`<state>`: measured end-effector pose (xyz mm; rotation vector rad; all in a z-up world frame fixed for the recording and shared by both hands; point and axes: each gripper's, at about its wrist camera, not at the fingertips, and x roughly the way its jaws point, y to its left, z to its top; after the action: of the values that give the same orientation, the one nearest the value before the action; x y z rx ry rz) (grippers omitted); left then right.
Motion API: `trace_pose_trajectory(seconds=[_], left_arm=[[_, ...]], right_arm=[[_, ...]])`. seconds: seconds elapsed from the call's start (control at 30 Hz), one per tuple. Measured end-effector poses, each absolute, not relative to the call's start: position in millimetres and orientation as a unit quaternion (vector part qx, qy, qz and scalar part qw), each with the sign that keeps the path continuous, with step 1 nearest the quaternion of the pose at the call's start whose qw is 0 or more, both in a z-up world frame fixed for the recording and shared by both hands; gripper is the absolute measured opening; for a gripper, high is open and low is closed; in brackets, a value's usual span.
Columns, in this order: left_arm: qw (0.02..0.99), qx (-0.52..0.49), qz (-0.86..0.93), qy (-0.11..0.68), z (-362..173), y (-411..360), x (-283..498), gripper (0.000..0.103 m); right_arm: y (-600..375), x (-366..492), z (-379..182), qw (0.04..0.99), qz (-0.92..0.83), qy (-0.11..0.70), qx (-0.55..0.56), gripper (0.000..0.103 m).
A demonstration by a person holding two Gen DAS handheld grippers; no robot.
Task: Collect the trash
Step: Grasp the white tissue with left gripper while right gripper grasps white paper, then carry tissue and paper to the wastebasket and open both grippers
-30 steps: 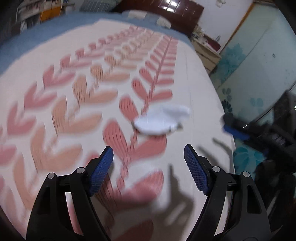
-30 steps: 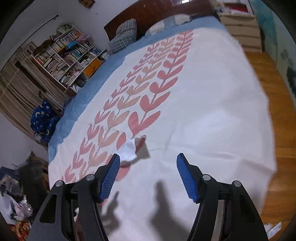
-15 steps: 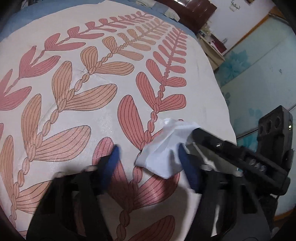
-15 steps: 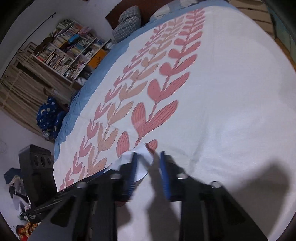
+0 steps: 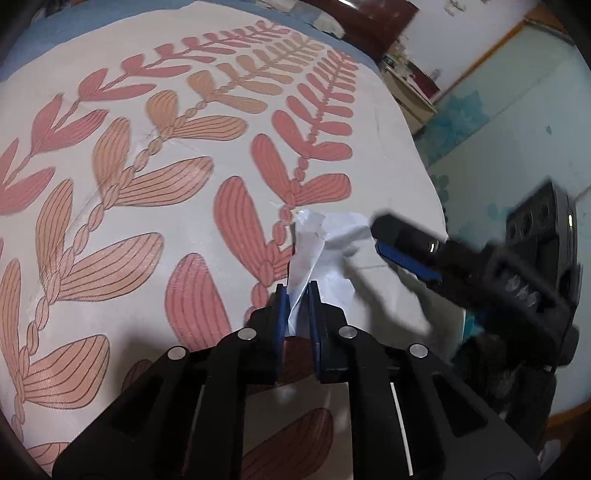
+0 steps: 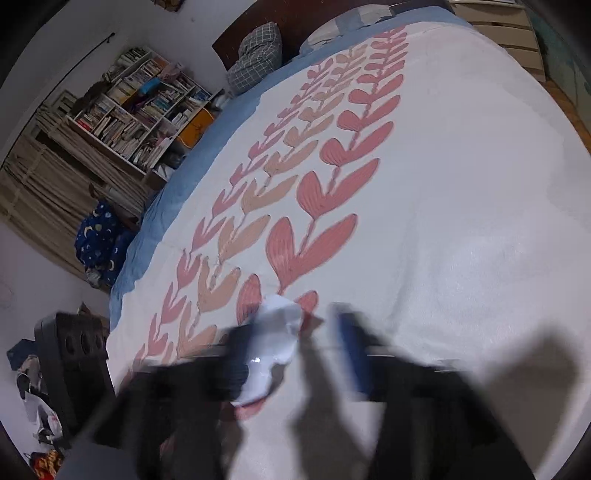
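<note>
Two tongs meet at the crumpled tissue [image 5: 325, 251] on the bed [image 5: 110, 221]; left tongs [image 5: 296, 306] pinch one corner; right tongs [image 6: 295, 354] spread, blurred beside it; thin paper may tear if pulled apart.

left gripper [image 5: 296, 295] now clamped on crumpled paper [image 5: 325, 243] (previously spread wide), right gripper [image 6: 295, 354] reopened alongside

I'm looking across a bed [image 6: 461, 229] under a white bedspread [image 5: 110, 236] printed with pink and tan leaf rows, a blue sheet [image 6: 207, 162] showing along its edge. A dark wooden headboard [image 6: 295, 22] stands at the far end with a checked pillow [image 6: 256, 57] against it. A crammed bookshelf [image 6: 144, 107] lines the white wall. On the other side I see a pale turquoise wall [image 5: 517, 110] and a wooden dresser [image 6: 498, 33].
</note>
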<state>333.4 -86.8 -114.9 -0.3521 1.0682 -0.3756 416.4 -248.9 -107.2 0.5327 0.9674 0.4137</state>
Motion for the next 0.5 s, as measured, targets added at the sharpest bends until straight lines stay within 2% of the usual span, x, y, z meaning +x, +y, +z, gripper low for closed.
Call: trace_pose_trajectory(seconds=[0.07, 0.13, 0.2, 0.23, 0.3, 0.5], left_arm=[[0.832, -0.153, -0.182, 0.501, -114, -91, 332, 0.008], [0.835, -0.139, -0.185, 0.499, -113, -96, 331, 0.007], [0.838, -0.127, -0.189, 0.496, -112, -100, 329, 0.006], [0.839, -0.12, -0.189, 0.495, -112, -102, 328, 0.006], [0.841, -0.11, -0.191, 0.495, -111, -106, 325, 0.004], [0.845, -0.093, -0.194, 0.49, -105, -112, 314, 0.003]], right_arm=[[-239, 424, -107, 0.834, 0.194, 0.463, 0.229, 0.066], [-229, 434, -113, 0.828, 0.19, 0.483, 0.214, 0.059], [-219, 440, -117, 0.822, 0.191, 0.496, 0.204, 0.038], [-216, 442, -117, 0.821, 0.191, 0.499, 0.2, 0.037], [-211, 441, -117, 0.819, 0.193, 0.501, 0.201, 0.025], [-218, 420, -110, 0.826, 0.185, 0.491, 0.206, 0.015]])
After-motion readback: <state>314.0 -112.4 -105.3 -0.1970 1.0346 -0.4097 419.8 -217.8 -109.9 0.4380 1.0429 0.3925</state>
